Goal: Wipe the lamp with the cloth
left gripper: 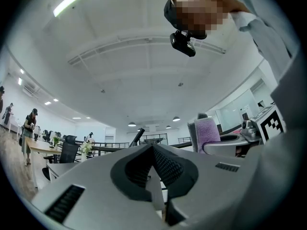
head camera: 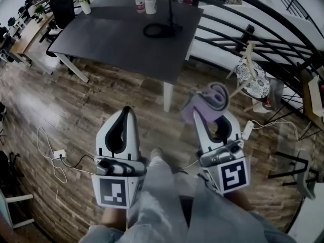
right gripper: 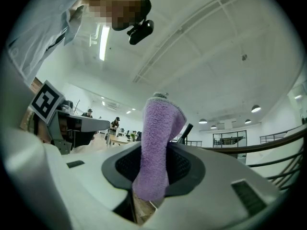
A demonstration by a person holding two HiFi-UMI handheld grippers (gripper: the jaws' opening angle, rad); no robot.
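Note:
A black desk lamp [head camera: 163, 28] with a round base stands on the dark table [head camera: 116, 39] at the far side, well ahead of both grippers. My right gripper [head camera: 214, 96] is shut on a purple cloth [head camera: 201, 107], and both are held over the wooden floor short of the table. In the right gripper view the cloth [right gripper: 160, 138] sticks up from between the jaws of that gripper [right gripper: 152, 178]. My left gripper [head camera: 126, 111] hangs beside it, shut and holding nothing, and its pads [left gripper: 165, 164] meet in the left gripper view. The cloth [left gripper: 207, 132] also shows there at the right.
On the table's far edge stand a white cup [head camera: 150, 6], a bottle [head camera: 139, 1] and a vase of flowers [head camera: 84, 3]. A black railing [head camera: 238, 27] curves along the right. A patterned stool [head camera: 254, 80] stands beyond it. A power strip and cables [head camera: 59, 154] lie on the floor at the left.

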